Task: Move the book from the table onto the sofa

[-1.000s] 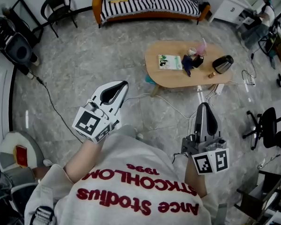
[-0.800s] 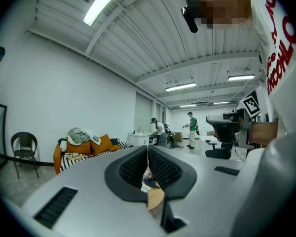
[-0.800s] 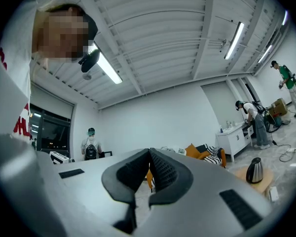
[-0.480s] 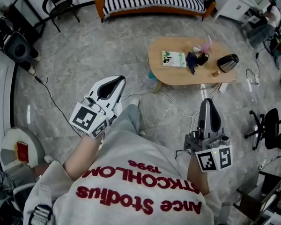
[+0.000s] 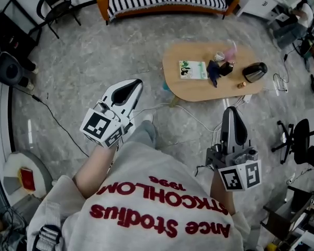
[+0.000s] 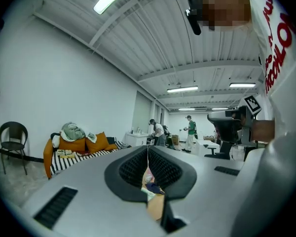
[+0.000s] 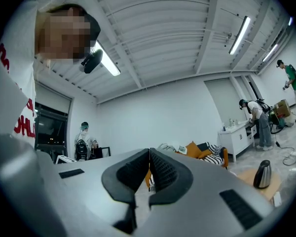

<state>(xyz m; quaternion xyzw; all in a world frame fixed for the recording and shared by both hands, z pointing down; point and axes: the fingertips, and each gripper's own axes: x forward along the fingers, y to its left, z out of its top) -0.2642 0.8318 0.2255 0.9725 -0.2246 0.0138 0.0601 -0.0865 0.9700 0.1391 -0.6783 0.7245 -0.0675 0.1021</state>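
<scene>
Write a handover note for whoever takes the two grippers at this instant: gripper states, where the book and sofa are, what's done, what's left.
Left gripper: jaws together, empty, held out over the floor, short of the table.
Right gripper: jaws together, empty, also short of the table.
Book: flat on the left part of the oval wooden table, beside small items and a kettle.
Sofa: striped seat, beyond the table.
Done: nothing; the book is not yet picked up.
Left: reach the table, open a gripper, grip the book, carry it to the sofa, set it down.
</scene>
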